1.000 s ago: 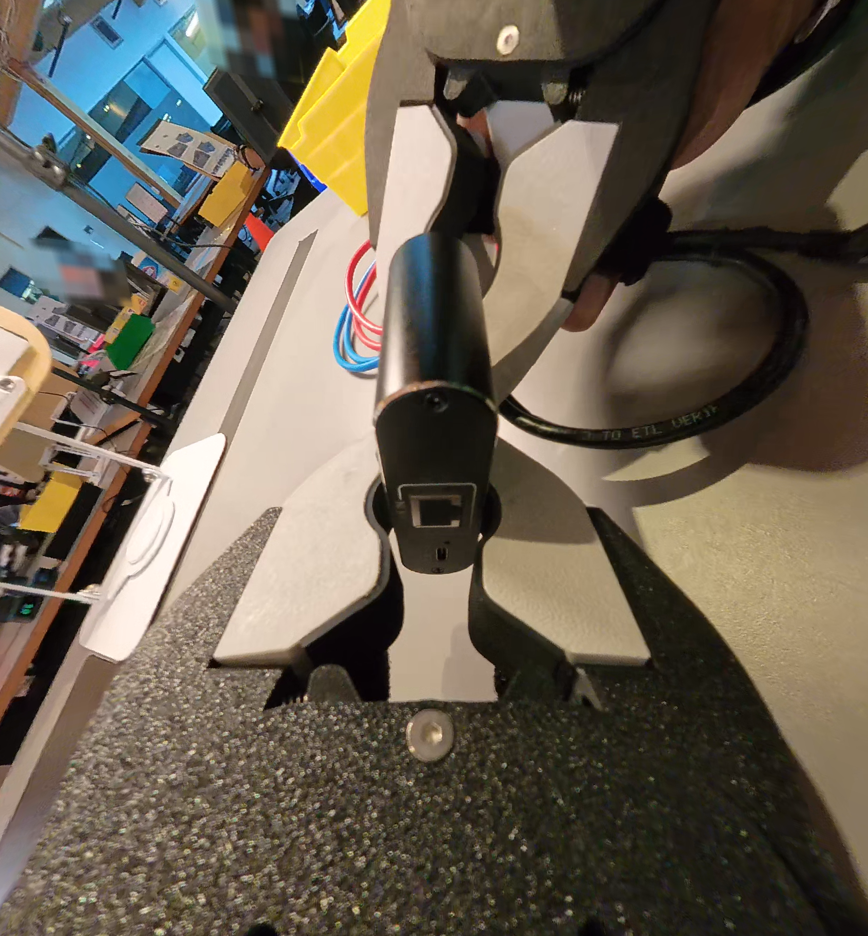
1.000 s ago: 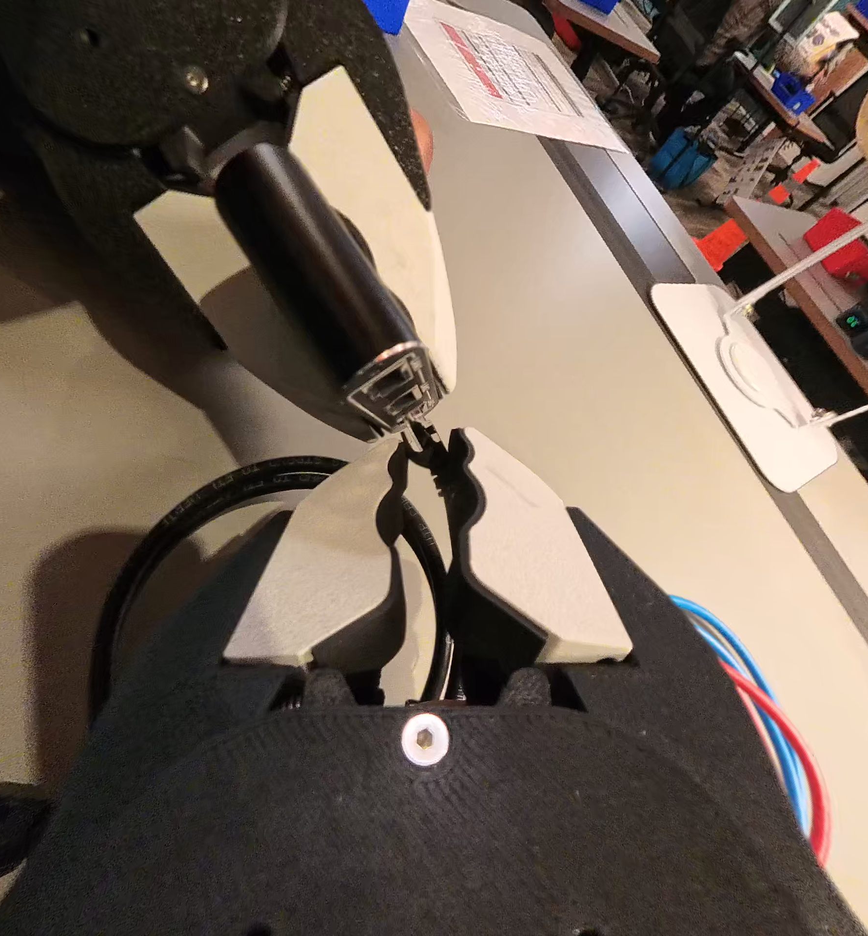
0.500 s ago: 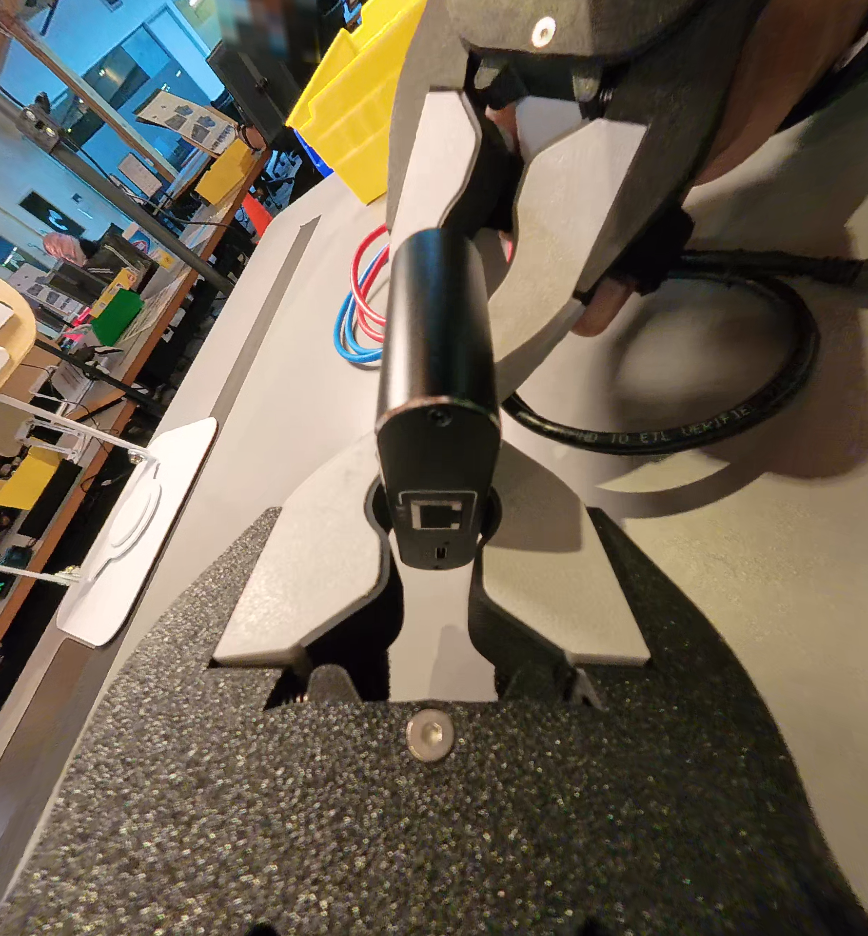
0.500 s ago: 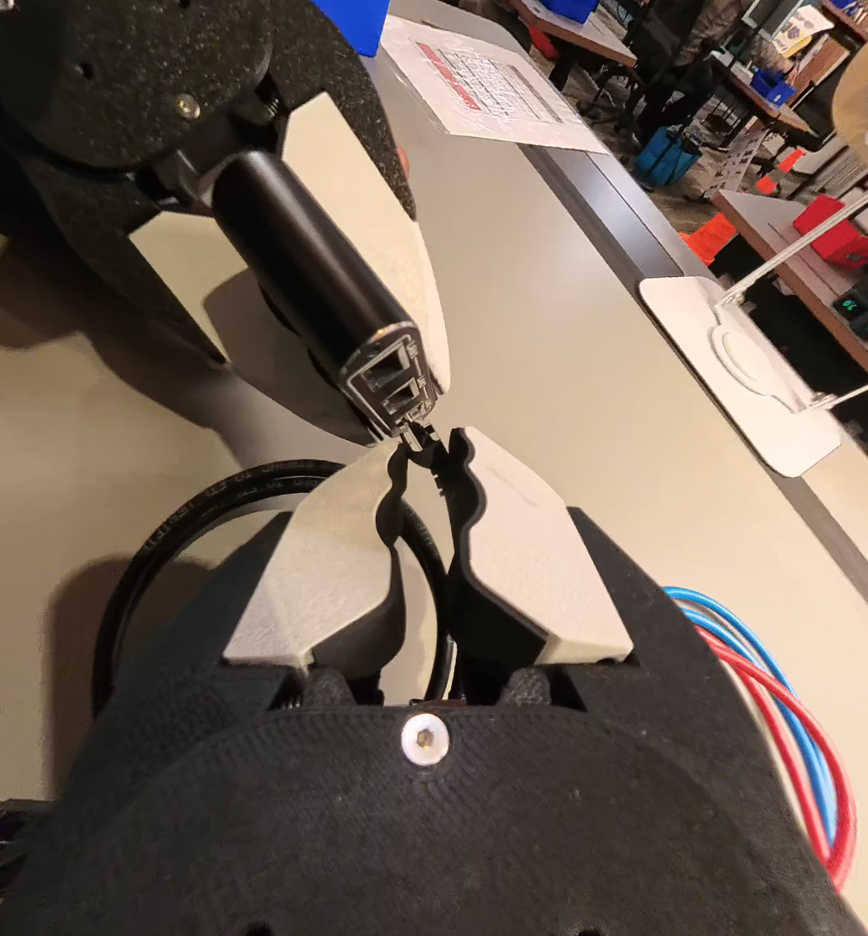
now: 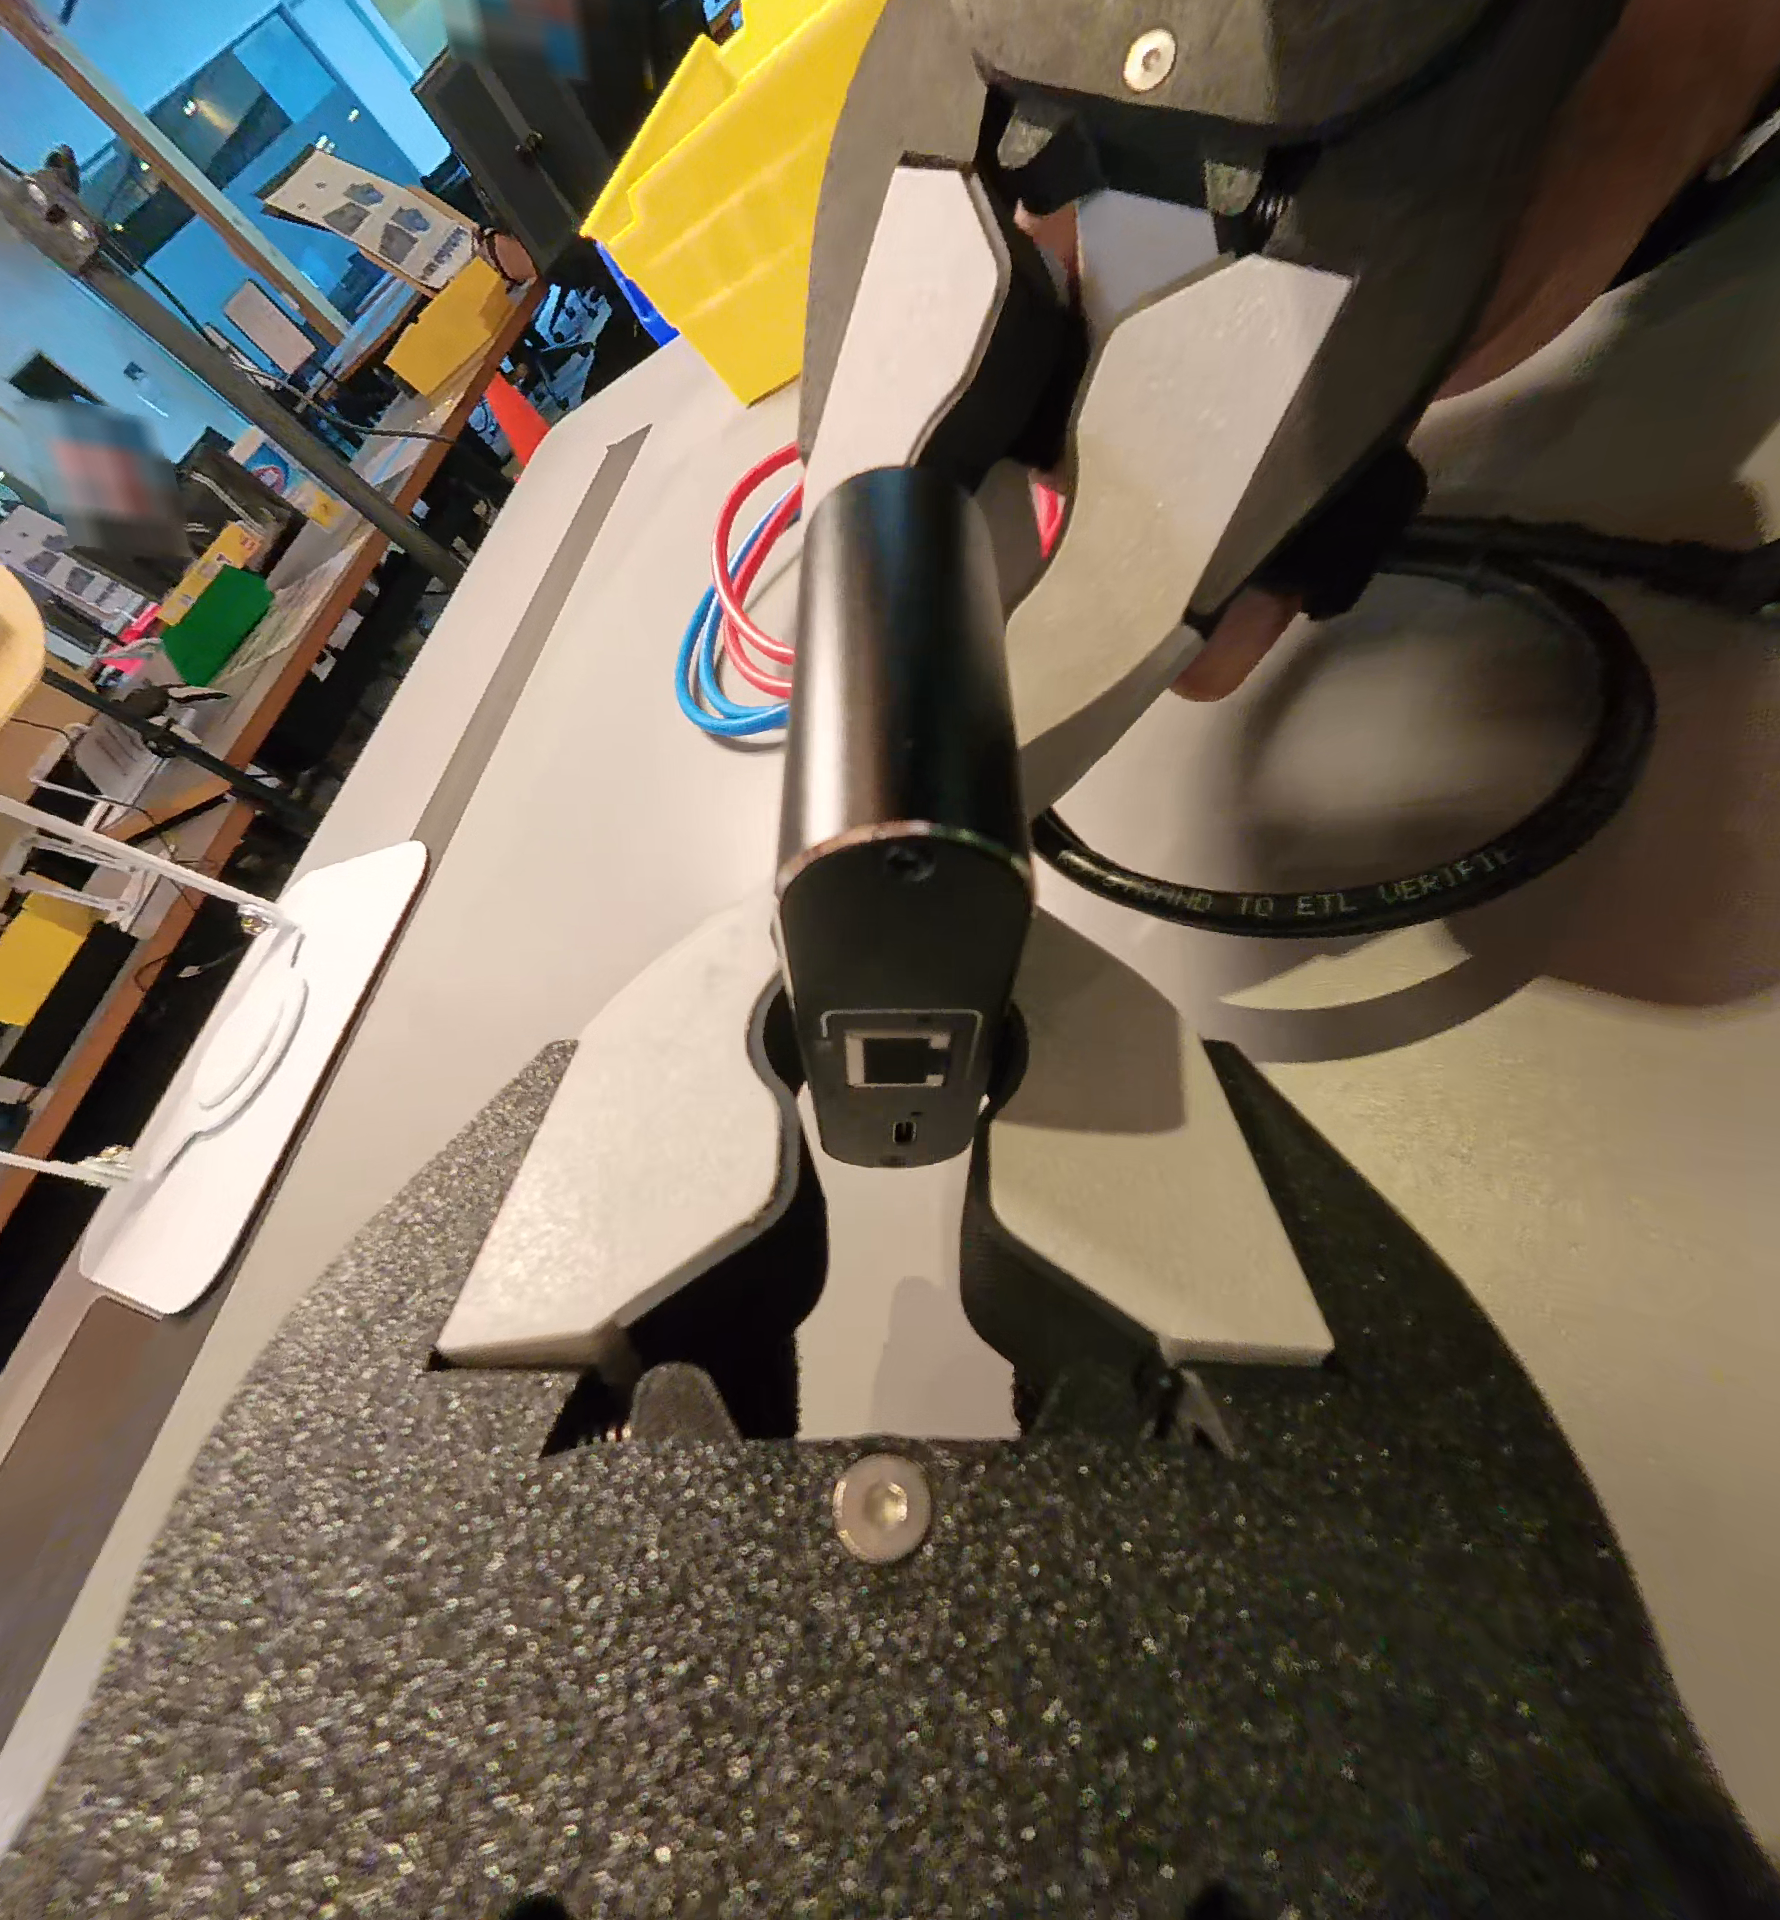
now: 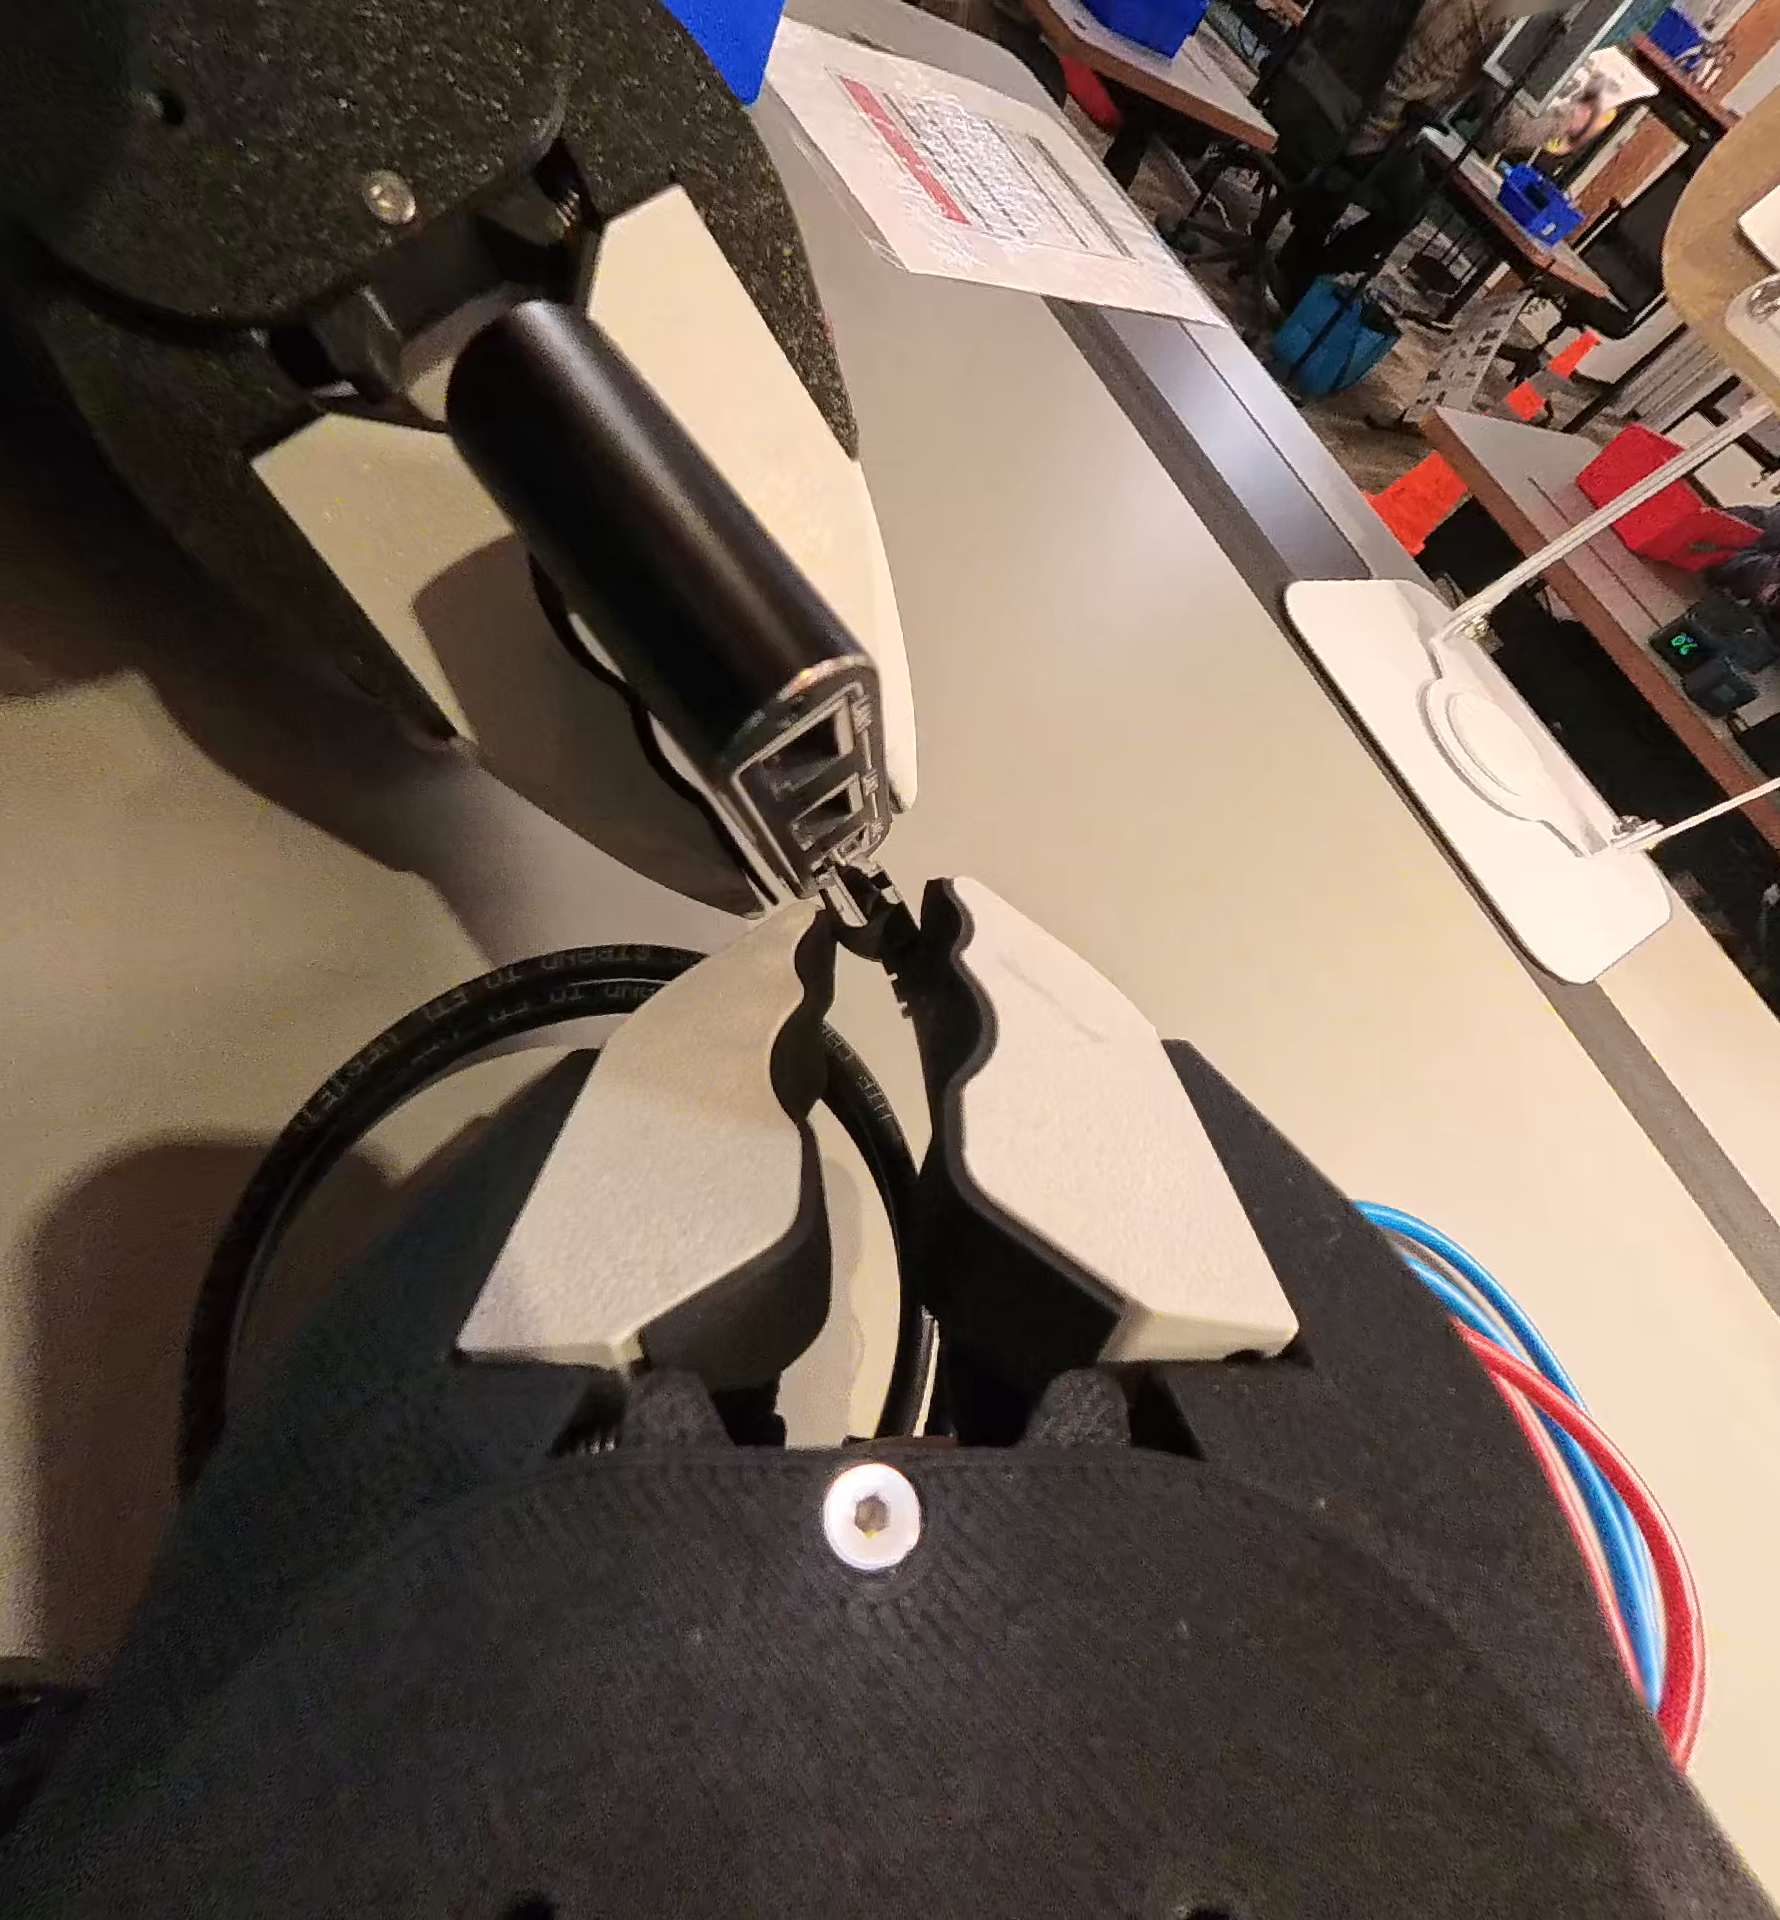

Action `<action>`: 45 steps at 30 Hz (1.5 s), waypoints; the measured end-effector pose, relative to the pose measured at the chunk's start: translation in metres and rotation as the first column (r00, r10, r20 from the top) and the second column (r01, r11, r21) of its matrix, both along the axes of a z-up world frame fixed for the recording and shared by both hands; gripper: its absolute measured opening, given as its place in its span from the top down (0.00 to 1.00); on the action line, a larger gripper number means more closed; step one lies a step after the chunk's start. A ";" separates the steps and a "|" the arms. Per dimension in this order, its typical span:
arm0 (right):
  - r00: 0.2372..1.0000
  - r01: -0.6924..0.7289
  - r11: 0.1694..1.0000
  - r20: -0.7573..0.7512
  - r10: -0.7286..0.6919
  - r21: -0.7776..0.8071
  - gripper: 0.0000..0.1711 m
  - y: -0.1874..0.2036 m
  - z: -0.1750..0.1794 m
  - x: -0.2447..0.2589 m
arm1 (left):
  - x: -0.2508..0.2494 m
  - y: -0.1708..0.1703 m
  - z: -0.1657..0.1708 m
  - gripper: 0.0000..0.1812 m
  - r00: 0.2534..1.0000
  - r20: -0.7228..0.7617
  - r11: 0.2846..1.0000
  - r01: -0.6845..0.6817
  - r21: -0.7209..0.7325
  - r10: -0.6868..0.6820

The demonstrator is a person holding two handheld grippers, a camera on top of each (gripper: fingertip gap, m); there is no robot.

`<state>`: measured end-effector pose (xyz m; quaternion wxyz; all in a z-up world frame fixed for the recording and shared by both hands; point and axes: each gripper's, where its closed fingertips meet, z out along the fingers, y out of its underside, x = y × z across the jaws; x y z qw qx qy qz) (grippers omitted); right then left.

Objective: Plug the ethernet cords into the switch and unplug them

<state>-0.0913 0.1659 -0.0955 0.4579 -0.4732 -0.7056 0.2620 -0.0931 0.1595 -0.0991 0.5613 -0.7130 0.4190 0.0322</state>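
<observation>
My left gripper (image 5: 898, 1039) is shut on one end of the black bar-shaped switch (image 5: 901, 727) and holds it above the grey table (image 5: 1488, 1195). That end shows one empty port. My right gripper (image 6: 875, 914) is shut on the black plug (image 6: 865, 920) of the black ethernet cord (image 6: 512, 987). The plug's tip meets the lowest port on the switch's far end (image 6: 813, 790); two ports above it are empty. I cannot tell how deep the plug sits. The right gripper (image 5: 1031, 416) also shows behind the switch. The cord (image 5: 1385, 894) loops on the table.
Coiled red and blue cords (image 5: 730, 644) lie on the table beside my right gripper (image 6: 1592, 1455). Yellow bins (image 5: 720, 208) stand at the far end. A white stand base (image 6: 1468, 769) sits at the table edge, and a printed sheet (image 6: 990, 177) lies beyond it. My left and right fingertips are right by each other.
The switch's ported end has turned more toward the right wrist view, so its ports show better. Both grippers keep their holds and stay together, shifting slightly.
</observation>
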 end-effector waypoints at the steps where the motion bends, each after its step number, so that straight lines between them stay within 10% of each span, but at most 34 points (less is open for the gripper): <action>1: 1.000 -0.002 1.000 -0.002 0.002 0.007 0.91 0.000 0.000 0.000 | 0.000 0.000 0.000 0.85 1.000 0.002 1.000 -0.001 -0.001 0.001; 11: 1.000 0.019 1.000 0.012 -0.019 -0.015 0.90 0.003 -0.004 0.000 | -0.003 0.003 -0.001 0.84 0.978 -0.198 0.995 -0.055 0.081 0.070; 25: 0.960 -0.280 0.953 0.025 0.279 0.116 0.91 -0.023 -0.003 0.009 | 0.010 -0.021 -0.003 0.85 0.988 0.029 0.984 0.153 -0.096 -0.151; 45: 0.976 -0.218 0.970 0.041 0.214 0.108 0.89 -0.012 -0.014 0.004 | 0.009 -0.012 -0.012 0.85 0.996 0.049 0.991 0.080 -0.111 -0.075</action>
